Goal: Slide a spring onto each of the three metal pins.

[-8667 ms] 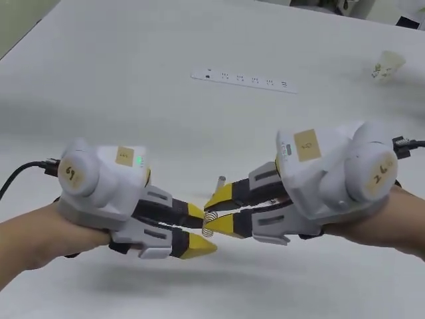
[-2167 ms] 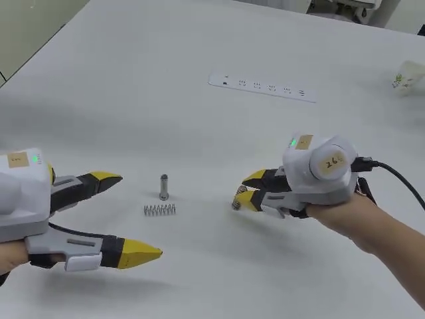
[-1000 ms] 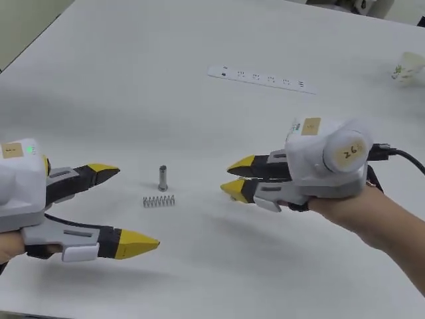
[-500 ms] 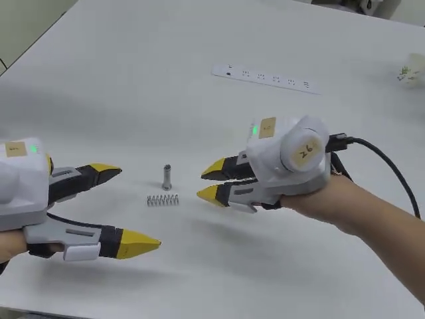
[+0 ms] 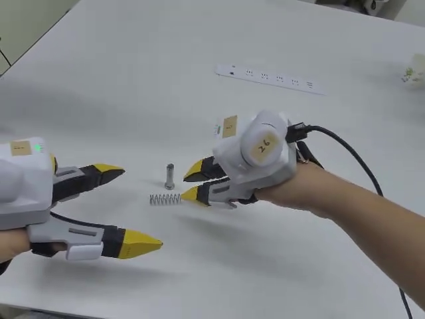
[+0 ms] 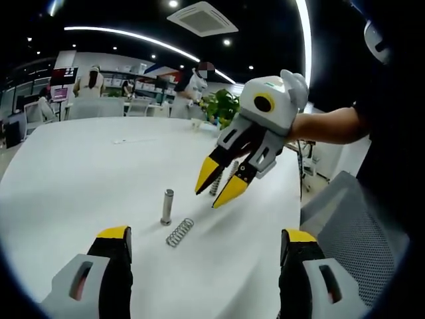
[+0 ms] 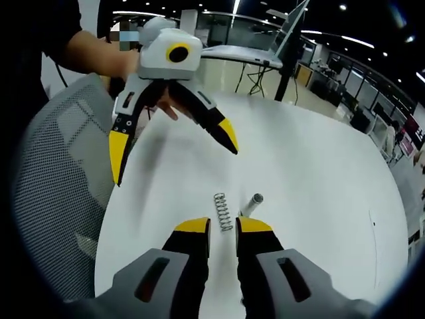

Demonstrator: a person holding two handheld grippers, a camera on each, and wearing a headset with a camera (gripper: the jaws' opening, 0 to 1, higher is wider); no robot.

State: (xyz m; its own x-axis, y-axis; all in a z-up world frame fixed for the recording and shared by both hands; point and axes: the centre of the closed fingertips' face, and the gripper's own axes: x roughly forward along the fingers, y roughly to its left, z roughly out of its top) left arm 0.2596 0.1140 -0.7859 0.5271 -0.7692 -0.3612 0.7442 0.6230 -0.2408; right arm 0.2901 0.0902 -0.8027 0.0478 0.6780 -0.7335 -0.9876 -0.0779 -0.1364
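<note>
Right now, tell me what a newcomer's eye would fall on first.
Two yellow-tipped grippers face each other over the white table: the left gripper spread wide at the near left, the right gripper with its jaws slightly apart in the middle. Between them a loose spring lies flat beside an upright metal pin.

White worktable [image 5: 133, 53], grey mesh chair [image 7: 60, 199], curved ceiling light strip [image 6: 307, 40], green plant [image 6: 222, 106] beyond.
</note>
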